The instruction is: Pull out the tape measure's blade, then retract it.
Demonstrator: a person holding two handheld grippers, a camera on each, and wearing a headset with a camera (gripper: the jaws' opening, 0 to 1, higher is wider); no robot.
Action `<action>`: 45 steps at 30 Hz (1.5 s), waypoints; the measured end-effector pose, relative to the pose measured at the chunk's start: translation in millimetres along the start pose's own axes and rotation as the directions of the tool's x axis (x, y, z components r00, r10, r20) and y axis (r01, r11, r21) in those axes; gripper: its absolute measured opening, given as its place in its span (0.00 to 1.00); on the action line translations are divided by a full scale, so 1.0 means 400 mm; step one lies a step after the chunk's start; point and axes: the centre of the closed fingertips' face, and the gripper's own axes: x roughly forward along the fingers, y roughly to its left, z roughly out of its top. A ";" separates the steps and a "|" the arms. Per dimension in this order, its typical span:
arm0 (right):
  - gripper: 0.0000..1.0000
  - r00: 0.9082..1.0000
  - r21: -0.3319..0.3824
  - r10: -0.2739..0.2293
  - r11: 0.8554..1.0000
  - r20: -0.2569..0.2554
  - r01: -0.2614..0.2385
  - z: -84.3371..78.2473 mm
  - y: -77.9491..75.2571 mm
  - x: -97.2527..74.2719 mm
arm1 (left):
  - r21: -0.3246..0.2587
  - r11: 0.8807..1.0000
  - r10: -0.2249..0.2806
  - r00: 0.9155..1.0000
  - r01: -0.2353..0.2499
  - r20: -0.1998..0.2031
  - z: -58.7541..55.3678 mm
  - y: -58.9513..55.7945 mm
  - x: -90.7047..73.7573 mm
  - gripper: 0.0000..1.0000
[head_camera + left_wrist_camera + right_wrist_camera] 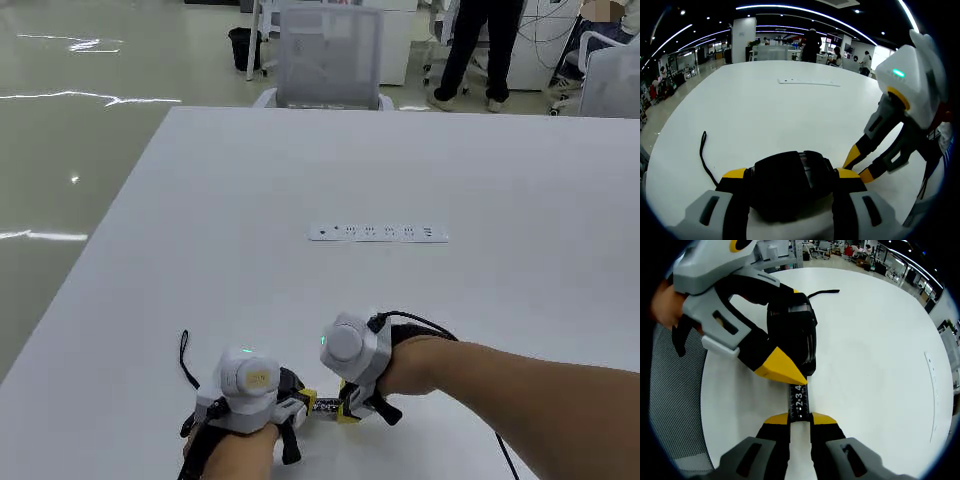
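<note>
A black tape measure (pixel 790 182) sits on the white table between the yellow-tipped jaws of my left gripper (pixel 790 174), which is shut on its case. In the right gripper view the same case (pixel 792 332) lies ahead, and a short length of black blade (pixel 799 401) with white numbers runs out of it. My right gripper (pixel 800 417) is shut on the blade's end. Seen from the head, the left gripper (pixel 300 402) and right gripper (pixel 345 408) are close together near the table's front edge, with the blade (pixel 325 406) between them. The case's black wrist strap (pixel 186 358) trails left.
A flat white power strip (pixel 378 233) lies mid-table. A grey chair (pixel 328 55) stands at the far edge, with a person (pixel 478 50) standing behind it. The right gripper's black cable (pixel 420 322) loops over the person's forearm. Table edge runs along the left.
</note>
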 end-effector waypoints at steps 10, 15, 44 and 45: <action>0.14 1.000 -0.010 0.001 1.000 0.003 -0.001 0.008 0.002 0.001 | -0.002 1.000 -0.004 1.000 0.004 -0.001 -0.001 0.000 -0.001 0.64; 0.14 1.000 -0.010 0.005 1.000 0.004 -0.005 0.013 0.002 0.003 | -0.002 1.000 -0.004 1.000 0.004 -0.002 -0.001 0.000 -0.001 0.64; 0.14 0.999 -0.020 0.002 1.000 0.041 -0.001 0.051 0.002 0.019 | -0.012 1.000 -0.011 1.000 0.011 0.001 0.000 0.001 -0.004 0.64; 0.14 0.999 -0.020 0.002 1.000 0.043 -0.001 0.053 0.002 0.020 | -0.013 1.000 -0.011 1.000 0.011 0.001 -0.001 0.001 -0.004 0.64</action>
